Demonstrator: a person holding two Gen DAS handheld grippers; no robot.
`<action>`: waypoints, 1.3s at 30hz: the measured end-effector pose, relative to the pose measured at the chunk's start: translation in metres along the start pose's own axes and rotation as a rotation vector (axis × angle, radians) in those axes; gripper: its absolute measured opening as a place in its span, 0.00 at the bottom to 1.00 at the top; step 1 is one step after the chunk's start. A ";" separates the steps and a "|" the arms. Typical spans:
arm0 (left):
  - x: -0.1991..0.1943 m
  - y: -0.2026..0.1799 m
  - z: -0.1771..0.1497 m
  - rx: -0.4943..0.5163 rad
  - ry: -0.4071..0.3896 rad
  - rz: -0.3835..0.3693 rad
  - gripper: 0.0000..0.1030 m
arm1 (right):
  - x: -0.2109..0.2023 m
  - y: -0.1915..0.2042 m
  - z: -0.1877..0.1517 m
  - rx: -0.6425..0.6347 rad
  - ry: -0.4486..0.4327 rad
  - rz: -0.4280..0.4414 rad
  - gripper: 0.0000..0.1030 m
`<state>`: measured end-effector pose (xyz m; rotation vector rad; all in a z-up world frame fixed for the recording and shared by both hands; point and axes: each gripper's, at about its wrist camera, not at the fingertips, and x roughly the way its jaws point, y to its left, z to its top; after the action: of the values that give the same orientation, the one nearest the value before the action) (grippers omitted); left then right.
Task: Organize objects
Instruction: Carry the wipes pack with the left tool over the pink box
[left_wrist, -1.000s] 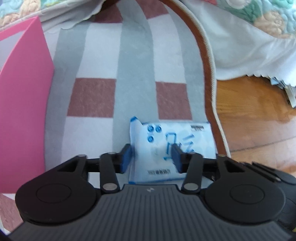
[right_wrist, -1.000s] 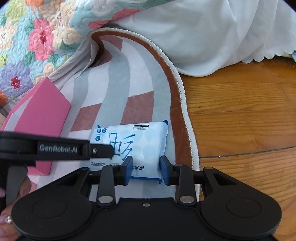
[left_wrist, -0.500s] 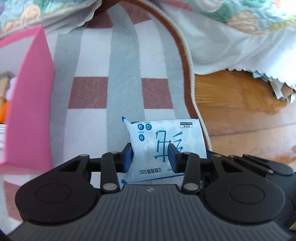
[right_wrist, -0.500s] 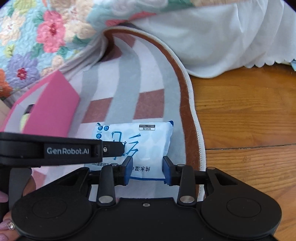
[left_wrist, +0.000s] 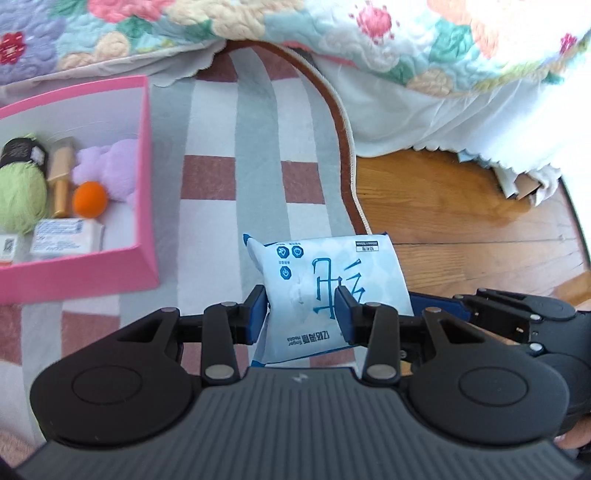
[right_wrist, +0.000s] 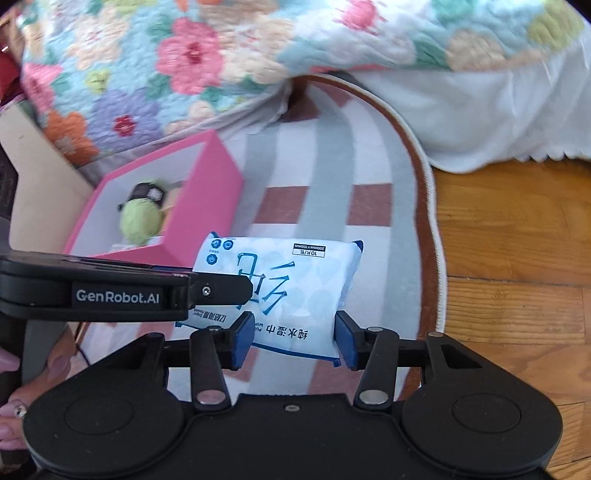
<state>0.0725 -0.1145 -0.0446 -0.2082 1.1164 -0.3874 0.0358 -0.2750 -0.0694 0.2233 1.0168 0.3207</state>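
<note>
To the left of the jaws, the pink box (left_wrist: 142, 254) with its yarn ball (left_wrist: 20, 199) has come fully into view since a second ago, so the wipes pack (left_wrist: 332, 284) is judged to have been lifted off the rug (left_wrist: 236, 122) for carrying there. The pack is clamped between the narrowed jaws of the left gripper (left_wrist: 301, 314), and likewise pinched by the right gripper (right_wrist: 293, 338)
</note>
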 end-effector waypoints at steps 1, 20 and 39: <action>-0.009 0.004 -0.001 -0.013 -0.002 -0.011 0.37 | -0.006 0.008 0.002 -0.019 -0.001 0.002 0.52; -0.175 0.075 0.002 -0.097 -0.291 0.041 0.37 | -0.070 0.155 0.058 -0.388 -0.058 0.114 0.60; -0.130 0.206 0.062 -0.152 -0.248 0.205 0.37 | 0.059 0.228 0.135 -0.327 0.034 0.238 0.61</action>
<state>0.1197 0.1248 0.0174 -0.2653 0.9125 -0.0897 0.1448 -0.0458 0.0275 0.0414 0.9573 0.7022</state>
